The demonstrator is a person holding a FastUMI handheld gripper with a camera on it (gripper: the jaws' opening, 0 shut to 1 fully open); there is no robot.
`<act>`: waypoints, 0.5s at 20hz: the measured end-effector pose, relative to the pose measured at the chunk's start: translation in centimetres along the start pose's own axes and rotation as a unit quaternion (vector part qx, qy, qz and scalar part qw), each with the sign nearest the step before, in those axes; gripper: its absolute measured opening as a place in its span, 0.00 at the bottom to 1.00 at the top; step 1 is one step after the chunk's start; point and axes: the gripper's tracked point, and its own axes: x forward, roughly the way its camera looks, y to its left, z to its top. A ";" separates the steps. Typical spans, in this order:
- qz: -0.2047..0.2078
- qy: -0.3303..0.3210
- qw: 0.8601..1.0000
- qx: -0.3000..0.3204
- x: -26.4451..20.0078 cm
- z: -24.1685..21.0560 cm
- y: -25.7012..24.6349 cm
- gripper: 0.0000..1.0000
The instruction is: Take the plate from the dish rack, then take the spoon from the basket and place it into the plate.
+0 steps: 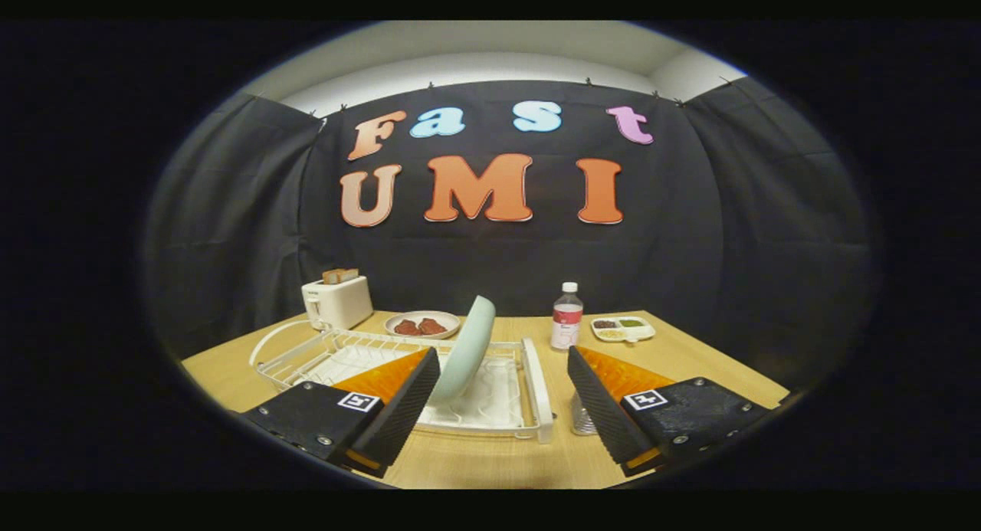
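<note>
The gripper [502,408] hangs just short of the white dish rack [536,385], its fingers spread wide with nothing between them. The pale green plate [466,351] stands on edge in the rack, leaning a little, just ahead of the left finger. Behind the rack sit a toaster [337,301], a dish of brown pieces [421,326], a bottle [567,316] whose label is too small to read, and a divided tray [622,329]. A wire basket [582,420] peeks beside the right finger; its contents are hidden.
</note>
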 end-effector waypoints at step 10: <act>-0.026 0.095 0.994 0.047 9.3 -3.6 1.4 0.99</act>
